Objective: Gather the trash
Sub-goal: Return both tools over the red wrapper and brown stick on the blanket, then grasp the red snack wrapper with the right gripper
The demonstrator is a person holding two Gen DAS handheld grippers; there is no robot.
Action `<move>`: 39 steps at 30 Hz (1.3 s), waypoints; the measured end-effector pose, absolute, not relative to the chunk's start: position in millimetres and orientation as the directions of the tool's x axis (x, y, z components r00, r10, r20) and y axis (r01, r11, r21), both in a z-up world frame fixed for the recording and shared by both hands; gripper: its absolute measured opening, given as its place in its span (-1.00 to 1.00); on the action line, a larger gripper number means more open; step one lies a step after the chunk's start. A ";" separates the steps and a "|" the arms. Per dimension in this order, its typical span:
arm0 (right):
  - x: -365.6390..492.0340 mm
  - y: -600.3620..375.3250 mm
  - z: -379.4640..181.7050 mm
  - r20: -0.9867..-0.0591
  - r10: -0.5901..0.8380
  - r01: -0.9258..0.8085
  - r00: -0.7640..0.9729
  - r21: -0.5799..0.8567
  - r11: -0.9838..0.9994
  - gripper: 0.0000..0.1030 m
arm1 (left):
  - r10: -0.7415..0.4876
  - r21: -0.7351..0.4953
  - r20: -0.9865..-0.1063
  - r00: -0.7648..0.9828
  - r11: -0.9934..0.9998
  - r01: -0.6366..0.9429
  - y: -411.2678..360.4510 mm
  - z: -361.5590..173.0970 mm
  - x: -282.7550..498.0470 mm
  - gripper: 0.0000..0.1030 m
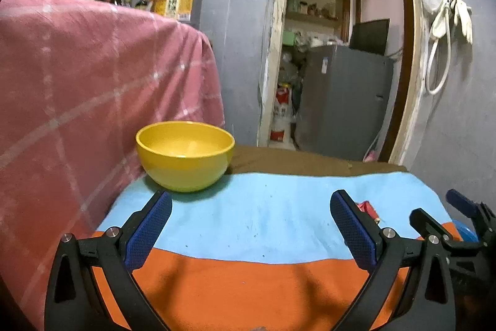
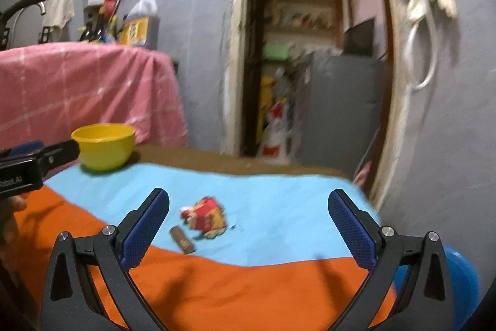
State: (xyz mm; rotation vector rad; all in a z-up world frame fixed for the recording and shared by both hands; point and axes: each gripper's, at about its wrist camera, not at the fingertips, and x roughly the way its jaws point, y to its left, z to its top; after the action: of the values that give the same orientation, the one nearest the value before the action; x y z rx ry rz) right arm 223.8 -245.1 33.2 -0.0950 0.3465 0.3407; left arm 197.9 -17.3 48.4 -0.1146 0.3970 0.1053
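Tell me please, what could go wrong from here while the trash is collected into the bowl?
1. The crumpled red wrapper is light and may slip from the open right gripper.
2. The small brown cylinder lies beside the wrapper and could roll off the cloth if nudged.
3. The left gripper hovers near the yellow bowl and might push it.

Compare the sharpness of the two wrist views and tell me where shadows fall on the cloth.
Left wrist view: sharp, with the yellow bowl crisp and fisheye bending at the edges. Right wrist view: motion-blurred, smearing the red wrapper and doorway. Both views: soft dark shadows lie on the cloth's orange band, ahead of the open left gripper and right gripper.
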 end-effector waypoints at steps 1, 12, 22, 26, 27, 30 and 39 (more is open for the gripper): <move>229.9 -245.0 31.4 -0.377 0.323 -0.353 0.868 -0.011 0.936 1.00 | 0.082 -0.089 -0.406 0.910 0.988 -0.128 -16.7 46.7 201.0 0.95; 279.6 -238.5 20.0 -0.570 0.422 -0.404 0.705 0.166 0.900 0.46 | 0.090 -0.100 -0.548 0.832 0.980 -0.173 -9.9 27.1 234.5 0.95; 296.8 -218.7 6.2 -0.673 0.428 -0.445 0.603 0.161 0.881 -0.45 | 0.025 -0.127 -0.635 0.772 0.982 -0.137 -10.1 12.7 249.6 0.95; 294.9 -223.5 5.6 -0.675 0.439 -0.448 0.593 0.177 0.877 -0.53 | -0.009 -0.136 -0.652 0.758 0.985 -0.104 -13.0 9.2 251.9 0.94; 294.2 -224.7 5.4 -0.674 0.437 -0.445 0.595 0.177 0.878 -0.61 | -0.019 -0.139 -0.656 0.755 0.986 -0.096 -13.5 8.3 252.2 0.94; 292.1 -229.9 6.7 -0.662 0.436 -0.432 0.610 0.183 0.883 -0.74 | -0.046 -0.147 -0.664 0.746 0.987 -0.070 -14.4 6.5 253.6 0.94; 279.4 -266.4 11.5 -0.603 0.413 -0.360 0.682 0.214 0.908 -0.82 | -0.159 -0.175 -0.692 0.704 0.983 0.050 -33.5 0.8 256.7 0.93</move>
State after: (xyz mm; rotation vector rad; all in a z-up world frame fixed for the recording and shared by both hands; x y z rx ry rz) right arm 279.4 -266.4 11.5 0.0799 0.6956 0.4340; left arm 256.7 -33.5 0.8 -0.1467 0.7816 -0.1170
